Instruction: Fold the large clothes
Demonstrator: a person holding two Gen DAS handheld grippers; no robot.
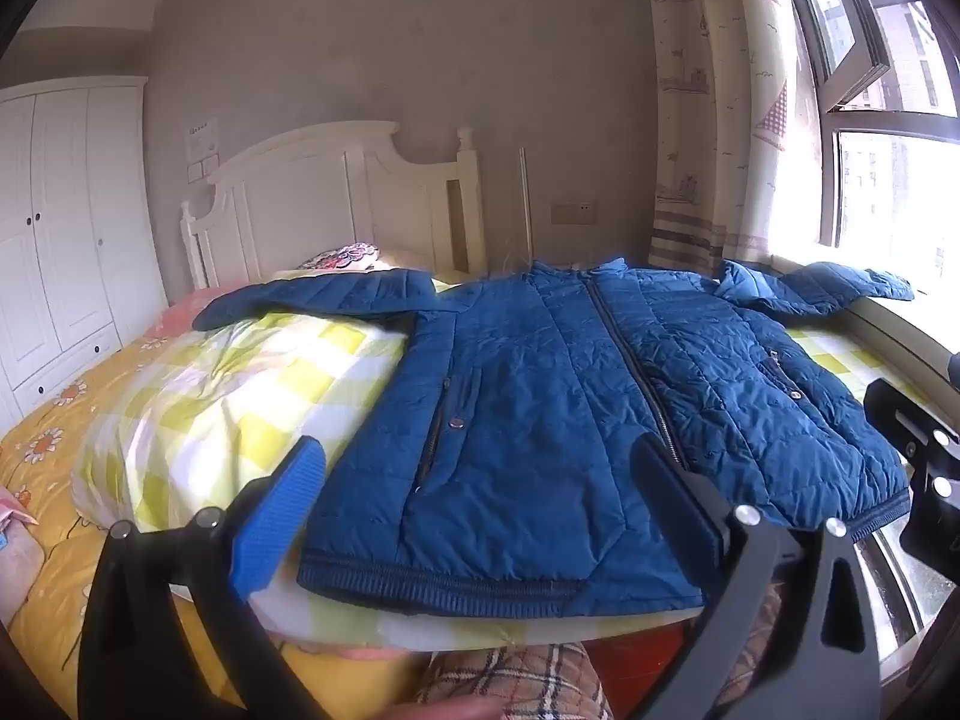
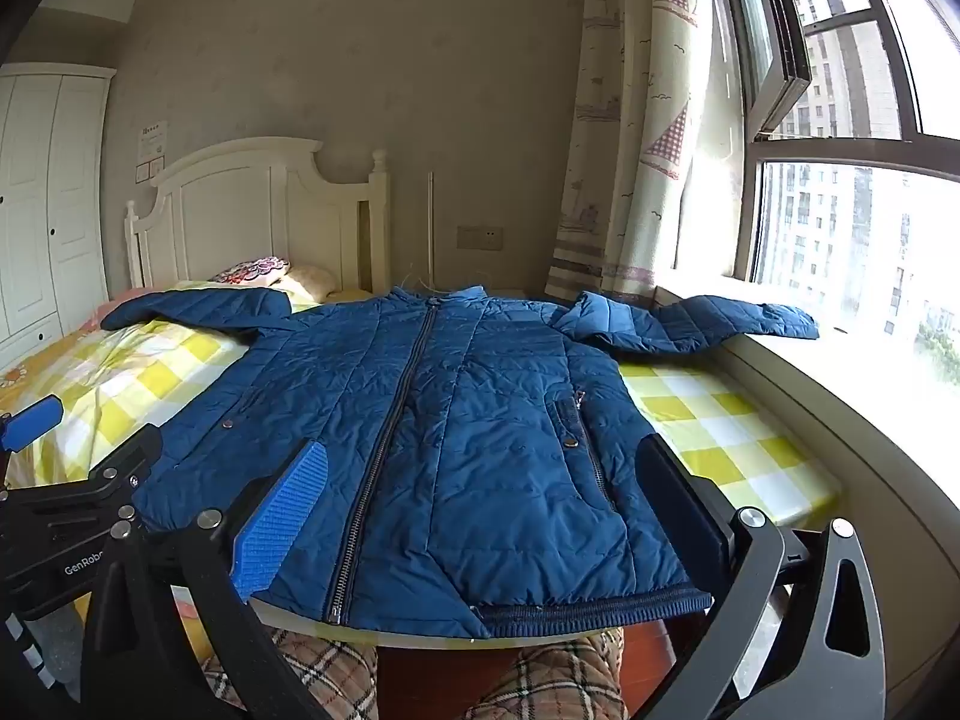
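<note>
Blue quilted fabric forms the jacket [image 1: 558,396] [image 2: 444,432], which lies front side up and zipped closed on a yellow-and-white checked blanket [image 1: 240,384] [image 2: 714,426] spread over the bed [image 1: 54,420]. Both sleeves extend outward: one sleeve [image 1: 318,294] [image 2: 192,303] lies across the blanket toward the wardrobe [image 1: 66,228] side, and the other sleeve [image 1: 822,285] [image 2: 708,318] reaches onto the window sill [image 2: 840,360]. The ribbed hem [image 1: 438,585] [image 2: 594,603] faces the cameras at the near edge of the bed, and the collar points toward the white headboard [image 1: 336,204] [image 2: 252,222]. The left tongs [image 1: 480,516] are spread wide and hold nothing; they hover near the hem on the left half of the jacket, with one blue-padded finger [image 1: 276,522] over the blanket edge. The right tongs [image 2: 486,516] are likewise spread wide and empty, positioned above the hem on the right half, straddling the zipper [image 2: 384,450] and pocket area. Contact between either tongs and the fabric cannot be determined. A patterned curtain [image 1: 714,120] [image 2: 636,138] hangs beside the window [image 2: 858,180]. Plaid-clad legs [image 2: 540,684] appear below the bed edge.
</note>
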